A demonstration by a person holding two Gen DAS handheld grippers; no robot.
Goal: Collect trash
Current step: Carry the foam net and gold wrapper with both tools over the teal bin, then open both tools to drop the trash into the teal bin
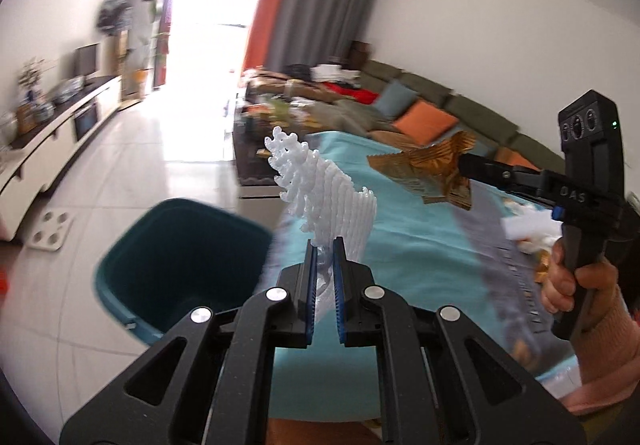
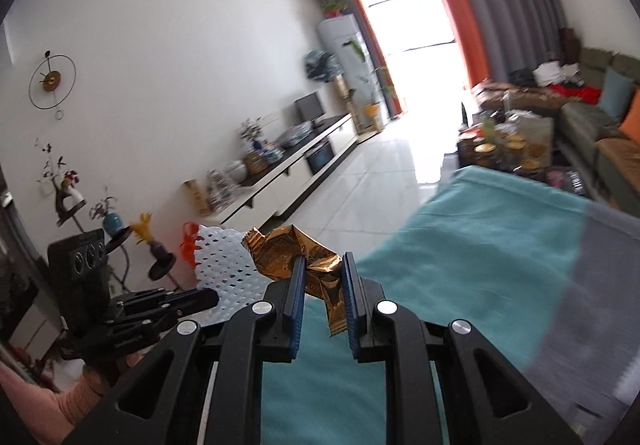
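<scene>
White foam netting [image 1: 320, 197] clenched in our left gripper [image 1: 325, 257], gold wrapper [image 2: 304, 261] in our right gripper [image 2: 323, 273]; next we carry these 2 over the teal bin [image 1: 180, 269] and release.

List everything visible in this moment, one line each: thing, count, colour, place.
foam net: 1, white, in the left gripper
wrapper: 1, gold, in the right gripper
bin: 1, teal, on the floor beside the table
tablecloth: 1, teal and grey, on the table
trash: several pieces, white and gold, on the tablecloth
sofa: 1, green, along the wall
left gripper: 1, black, shut on foam net
right gripper: 1, black, shut on wrapper
</scene>
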